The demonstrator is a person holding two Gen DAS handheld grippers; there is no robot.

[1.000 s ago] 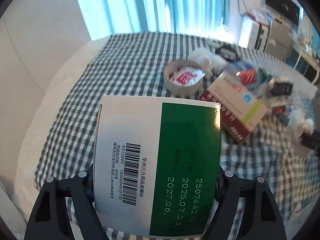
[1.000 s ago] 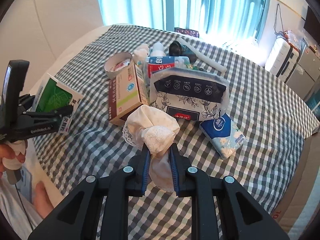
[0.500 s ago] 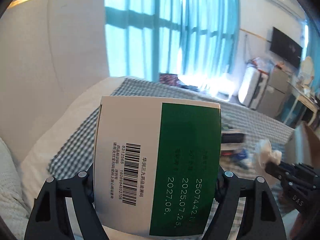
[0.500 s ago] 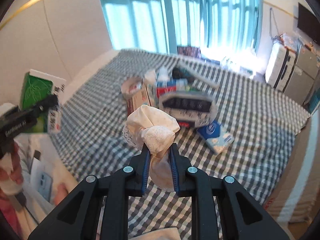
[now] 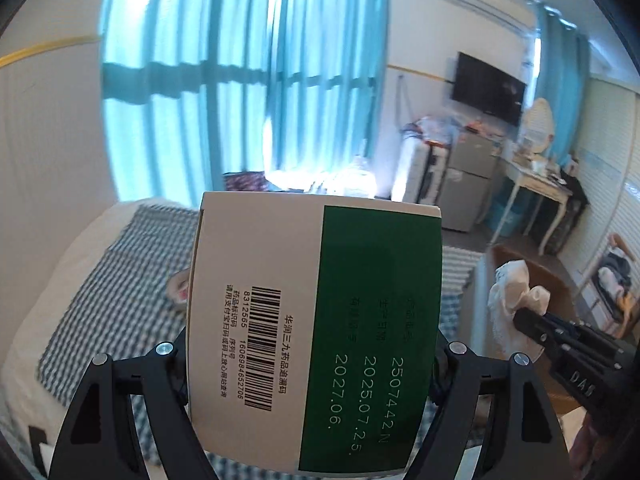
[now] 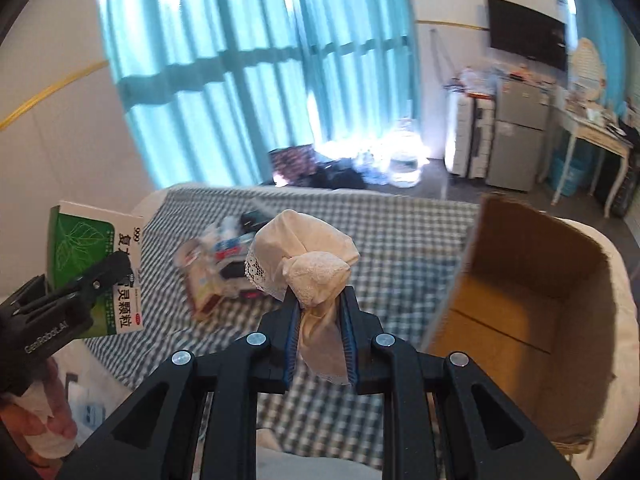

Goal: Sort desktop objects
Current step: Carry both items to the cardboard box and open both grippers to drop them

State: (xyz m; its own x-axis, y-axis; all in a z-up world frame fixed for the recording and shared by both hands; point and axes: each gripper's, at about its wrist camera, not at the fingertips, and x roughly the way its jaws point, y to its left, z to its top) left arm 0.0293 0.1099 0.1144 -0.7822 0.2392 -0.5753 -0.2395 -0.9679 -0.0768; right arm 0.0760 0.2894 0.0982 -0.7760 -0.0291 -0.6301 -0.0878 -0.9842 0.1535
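Note:
My left gripper (image 5: 312, 364) is shut on a white and green medicine box (image 5: 316, 320), which fills the middle of the left wrist view, lifted above the checked bedspread (image 5: 120, 300). My right gripper (image 6: 320, 312) is shut on a cream lace cloth bundle (image 6: 308, 256), held up in the air. In the right wrist view the medicine box (image 6: 92, 248) and the left gripper (image 6: 108, 276) show at the left edge. At the right of the left wrist view the cloth bundle (image 5: 516, 292) sits in the right gripper (image 5: 524, 316).
An open cardboard box (image 6: 532, 312) stands at the right, beside the bed. A blurred pile of boxes and packets (image 6: 220, 264) lies on the checked bedspread (image 6: 400, 240). Blue curtains, a fridge and a desk stand behind.
Both grippers have risen and swung right, away from the pile on the bed, each keeping its object. The cardboard box has come into view at the right.

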